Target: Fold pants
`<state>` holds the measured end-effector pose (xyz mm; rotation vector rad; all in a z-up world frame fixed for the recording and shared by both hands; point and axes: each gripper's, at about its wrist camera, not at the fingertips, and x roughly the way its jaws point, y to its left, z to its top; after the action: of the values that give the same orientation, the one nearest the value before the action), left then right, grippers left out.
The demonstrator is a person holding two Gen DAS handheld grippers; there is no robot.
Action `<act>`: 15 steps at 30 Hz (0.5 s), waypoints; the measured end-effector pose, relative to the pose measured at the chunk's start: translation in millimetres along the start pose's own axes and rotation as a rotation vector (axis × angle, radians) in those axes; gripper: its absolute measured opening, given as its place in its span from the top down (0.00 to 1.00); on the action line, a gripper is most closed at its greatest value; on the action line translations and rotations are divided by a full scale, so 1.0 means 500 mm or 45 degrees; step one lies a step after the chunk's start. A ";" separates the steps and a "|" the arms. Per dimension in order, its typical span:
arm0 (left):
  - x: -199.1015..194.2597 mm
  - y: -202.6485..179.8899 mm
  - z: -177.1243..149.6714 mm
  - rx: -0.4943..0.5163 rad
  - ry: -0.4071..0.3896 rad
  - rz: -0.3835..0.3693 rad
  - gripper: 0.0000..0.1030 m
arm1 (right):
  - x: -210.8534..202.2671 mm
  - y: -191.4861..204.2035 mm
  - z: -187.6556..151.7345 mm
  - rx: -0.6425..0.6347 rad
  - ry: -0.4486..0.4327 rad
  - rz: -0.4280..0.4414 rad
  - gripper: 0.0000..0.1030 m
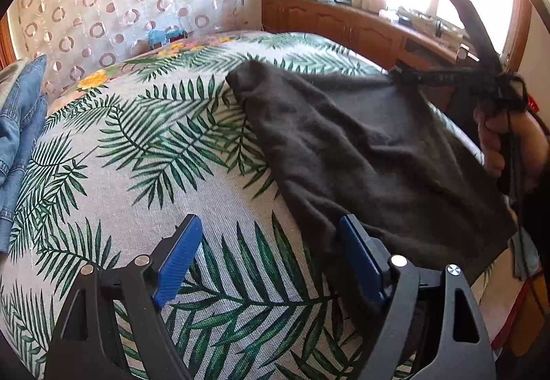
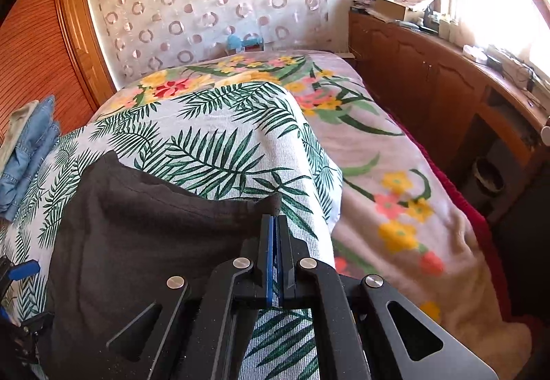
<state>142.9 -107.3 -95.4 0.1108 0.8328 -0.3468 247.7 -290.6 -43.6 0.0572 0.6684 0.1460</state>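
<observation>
Dark grey pants (image 1: 361,146) lie spread on a palm-leaf sheet (image 1: 144,153) that covers the bed. My left gripper (image 1: 271,252) stands open low over the near end of the pants. Its right finger rests at the cloth's edge, a strip of cloth lies inside the jaws, and the pads do not press it. In the right wrist view my right gripper (image 2: 275,220) is shut on a far corner of the pants (image 2: 154,235). From the left wrist view, a hand (image 1: 495,142) holds the right gripper (image 1: 398,74) at the pants' far edge.
Folded blue jeans (image 1: 20,139) (image 2: 31,153) lie at the left side of the bed. A floral blanket (image 2: 395,173) shows to the right of the sheet. A wooden cabinet (image 2: 429,80) with clutter on top runs under the bright window beside the bed.
</observation>
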 end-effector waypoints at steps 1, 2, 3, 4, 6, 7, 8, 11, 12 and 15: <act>-0.002 0.000 0.005 0.004 -0.014 -0.008 0.20 | 0.000 0.003 -0.001 -0.004 0.002 -0.001 0.99; -0.003 0.001 0.013 0.005 -0.024 -0.006 0.20 | 0.003 0.005 -0.002 -0.008 0.009 0.003 0.99; -0.002 0.003 0.026 -0.001 -0.025 -0.012 0.24 | 0.007 0.006 -0.004 -0.009 0.017 0.009 0.99; -0.004 0.003 0.038 -0.002 -0.039 -0.010 0.27 | 0.007 0.002 -0.003 -0.006 0.025 0.010 0.99; -0.006 0.005 0.072 0.008 -0.075 0.014 0.28 | 0.008 -0.004 -0.001 0.009 0.028 0.022 0.99; -0.003 0.006 0.087 0.008 -0.083 0.013 0.31 | 0.009 -0.007 0.000 0.012 0.032 0.025 0.99; 0.000 0.010 0.099 0.003 -0.085 0.007 0.33 | 0.010 -0.009 0.000 0.016 0.040 0.028 0.99; 0.019 0.025 0.137 -0.033 -0.081 -0.005 0.44 | 0.009 -0.010 0.002 0.018 0.045 0.029 0.99; 0.029 0.031 0.148 -0.053 -0.074 -0.014 0.48 | 0.010 -0.007 0.002 0.015 0.047 0.026 0.99; 0.056 0.043 0.167 -0.100 -0.050 -0.036 0.51 | 0.011 0.000 0.004 0.003 0.046 0.015 0.99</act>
<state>226.8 -113.7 -60.8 0.0189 0.8086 -0.3415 253.3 -290.0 -45.7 0.0607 0.7044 0.1576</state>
